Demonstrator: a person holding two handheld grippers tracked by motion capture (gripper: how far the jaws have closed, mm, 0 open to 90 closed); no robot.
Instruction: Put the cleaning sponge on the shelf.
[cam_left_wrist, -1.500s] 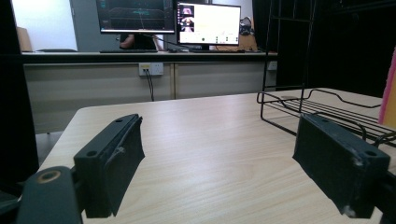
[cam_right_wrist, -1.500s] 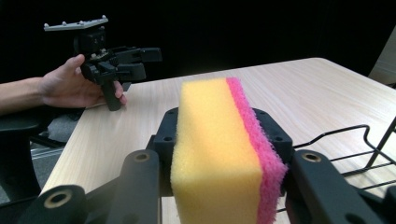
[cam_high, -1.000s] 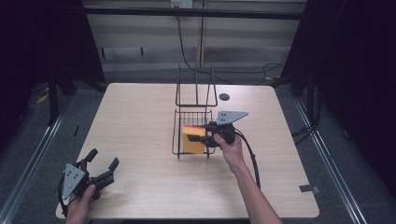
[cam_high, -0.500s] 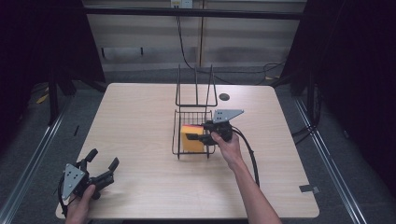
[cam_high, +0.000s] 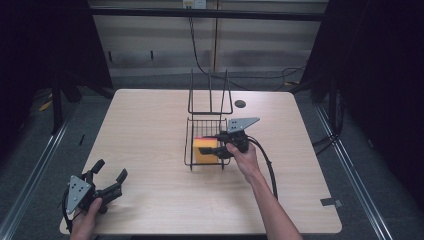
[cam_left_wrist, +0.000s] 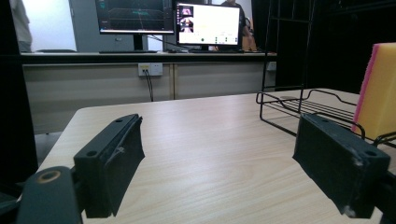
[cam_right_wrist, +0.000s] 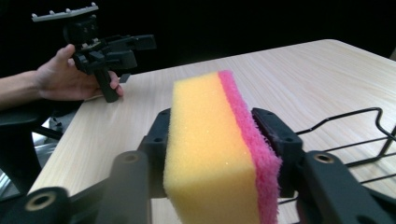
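- Our right gripper (cam_high: 218, 148) has the yellow-and-pink sponge (cam_right_wrist: 219, 154) between its jaws in the wire basket (cam_high: 189, 145). The jaws have just been opening, yet both pads look to be against the sponge's faces.
- The sponge's lower end is cut off in the right gripper view, and we cannot tell whether it rests on the basket floor.
- Our left gripper (cam_high: 107, 180), jaws wide apart on nothing, sits near the table's (cam_high: 150, 125) front left corner, with bare wood between it and the basket.
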